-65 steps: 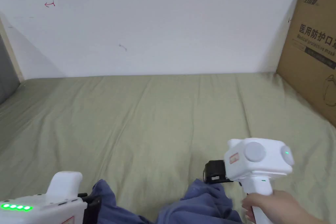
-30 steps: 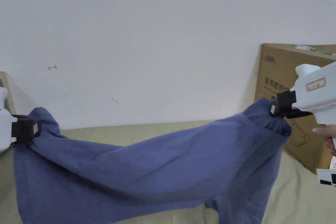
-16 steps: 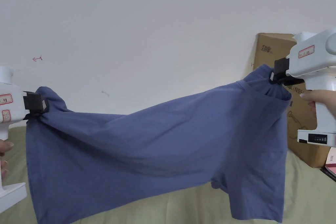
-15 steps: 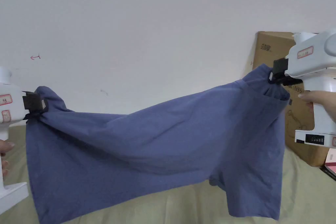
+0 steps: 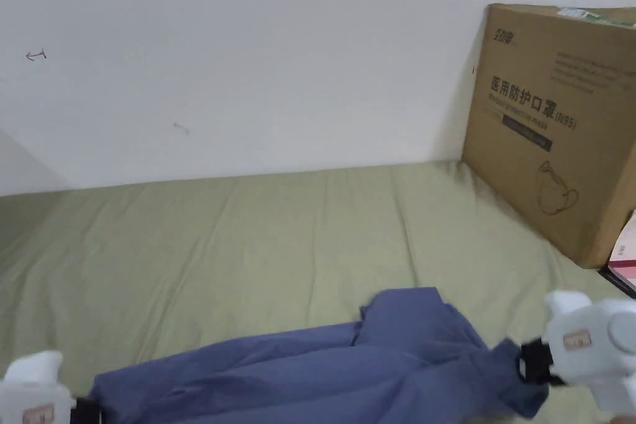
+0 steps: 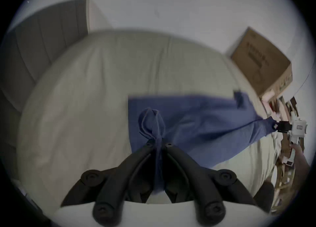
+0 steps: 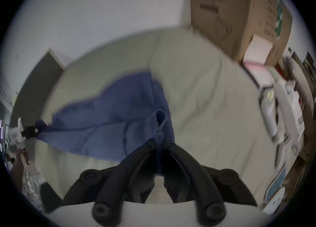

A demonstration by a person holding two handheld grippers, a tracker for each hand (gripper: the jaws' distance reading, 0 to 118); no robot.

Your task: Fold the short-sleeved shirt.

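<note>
Blue short-sleeved shirt (image 5: 323, 369), stretched low across olive-green bedsheet (image 5: 248, 239), near edge. Right gripper (image 5: 528, 362), black jaws closed on bunched fabric at shirt's right end. Left gripper (image 5: 84, 411) at bottom left corner, at shirt's left end; grip hidden. Brown cardboard box (image 5: 553, 127) against white wall (image 5: 248, 53), far right.

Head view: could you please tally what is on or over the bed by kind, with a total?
Blue shirt: 1
Cardboard box: 1
Grippers: 2, the left gripper and the right gripper, each with its jaws closed on the shirt
Total: 4
</note>
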